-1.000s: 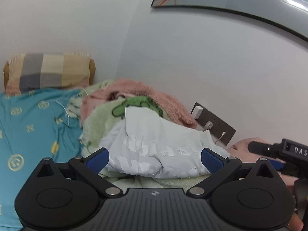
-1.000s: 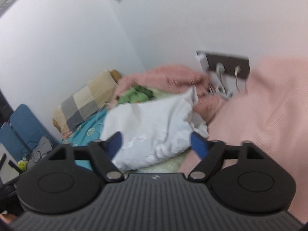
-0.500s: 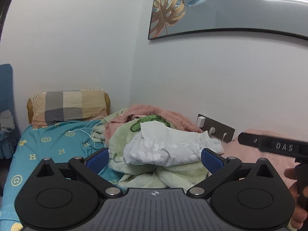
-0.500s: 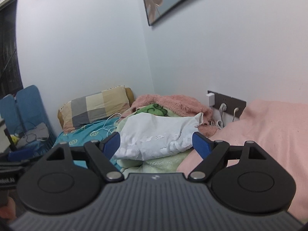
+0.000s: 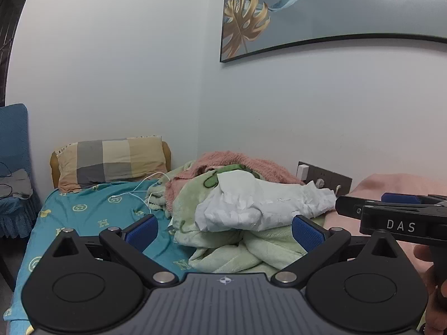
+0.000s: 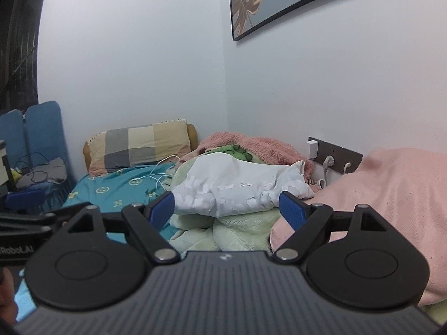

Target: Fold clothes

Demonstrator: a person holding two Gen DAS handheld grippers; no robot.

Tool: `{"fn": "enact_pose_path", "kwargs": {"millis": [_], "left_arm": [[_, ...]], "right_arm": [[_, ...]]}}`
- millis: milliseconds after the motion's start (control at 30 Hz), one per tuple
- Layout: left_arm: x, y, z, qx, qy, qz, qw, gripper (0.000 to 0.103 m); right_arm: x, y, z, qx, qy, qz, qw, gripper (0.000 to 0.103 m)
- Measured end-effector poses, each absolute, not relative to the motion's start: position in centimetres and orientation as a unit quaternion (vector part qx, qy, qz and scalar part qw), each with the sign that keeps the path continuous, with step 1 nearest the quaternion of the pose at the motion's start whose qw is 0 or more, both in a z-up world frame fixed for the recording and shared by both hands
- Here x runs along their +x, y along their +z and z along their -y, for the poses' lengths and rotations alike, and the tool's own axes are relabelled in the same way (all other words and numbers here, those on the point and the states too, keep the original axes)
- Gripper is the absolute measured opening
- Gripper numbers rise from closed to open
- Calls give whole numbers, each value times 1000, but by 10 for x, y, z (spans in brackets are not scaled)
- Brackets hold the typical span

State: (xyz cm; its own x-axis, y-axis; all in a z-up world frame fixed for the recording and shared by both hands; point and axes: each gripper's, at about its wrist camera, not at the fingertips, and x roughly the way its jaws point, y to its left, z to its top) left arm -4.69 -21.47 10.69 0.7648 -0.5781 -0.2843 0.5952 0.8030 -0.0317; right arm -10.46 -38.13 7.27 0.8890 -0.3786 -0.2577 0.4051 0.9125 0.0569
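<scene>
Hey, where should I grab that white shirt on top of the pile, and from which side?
Probably grip the white shirt at its bunched corner on the right, near the wall sockets. That corner sticks up free of the green blanket, so a claw coming from the front right could likely pinch it alone. Both the left claw and right claw are open and empty.

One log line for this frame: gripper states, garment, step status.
left gripper open | right gripper open | white garment crumpled on green blanket, unheld | fold not started

A bedroom: bed with pillow (framed picture above).
</scene>
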Motion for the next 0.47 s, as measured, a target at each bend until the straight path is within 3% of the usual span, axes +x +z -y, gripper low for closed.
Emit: {"fn": "enact_pose_path", "kwargs": {"millis": [467], "left_arm": [[-48, 100, 213, 37, -320, -133, 937, 103]], "right_arm": [[-111, 62, 356, 34, -213, -108, 971, 84]]}}
